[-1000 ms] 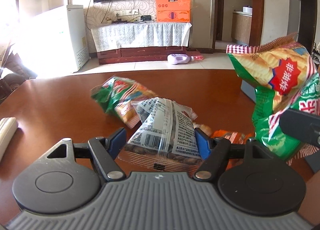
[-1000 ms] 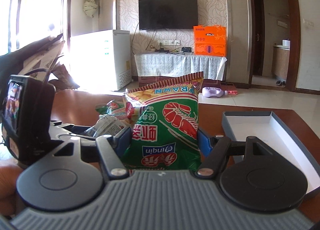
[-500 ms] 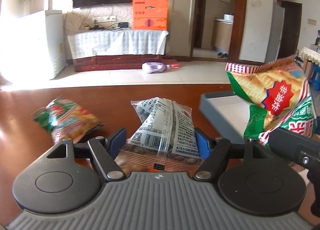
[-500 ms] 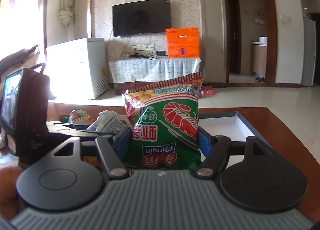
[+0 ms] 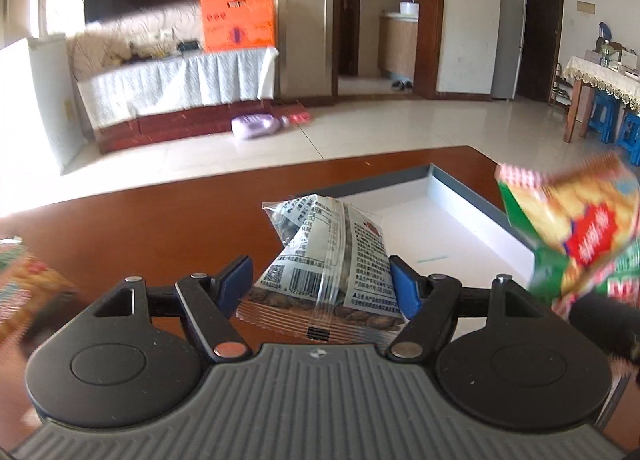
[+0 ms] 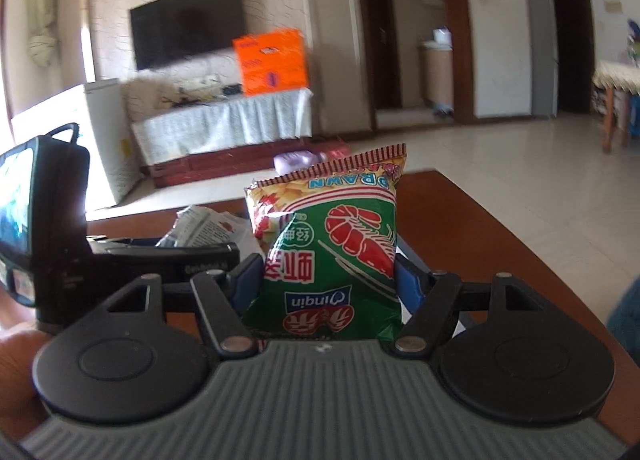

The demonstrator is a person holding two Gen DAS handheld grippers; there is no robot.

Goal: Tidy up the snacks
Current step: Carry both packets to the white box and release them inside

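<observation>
Carrying two snack packets toward the shallow white box (image 5: 460,228) with the grey rim, lying on the brown desk (image 5: 160,212).

Left gripper (image 5: 320,284): blue fingers (image 5: 402,286) clamping on the clear peanut packet (image 5: 332,260), pressing in at both side edges, barcode panel facing up, sealed end nearest the camera and twisted top pointing away. Hanging just short of the box's near-left corner, with the packet's far tip overlapping the box's near rim in the left wrist view; whether actually over the rim, not possible to tell.

Right gripper (image 6: 330,280): fingers (image 6: 412,284) clamping on the green prawn cracker bag (image 6: 332,244), standing upright with its print upside down and long axis running straight up from the fingers. Seen from the left wrist as a blurred bag at the box's right side, overlapping its right wall.

Box itself looking empty, long axis running away and to the right from the peanut packet. Judging by this layout, both packets being close to drop position: box lying ahead and right of the left fingers, and just left of the right-hand bag. Right hand seeming the nearer to the box interior.

Another green and orange snack bag (image 5: 28,288) waiting on the desk, well apart from the box on its far left.
</observation>
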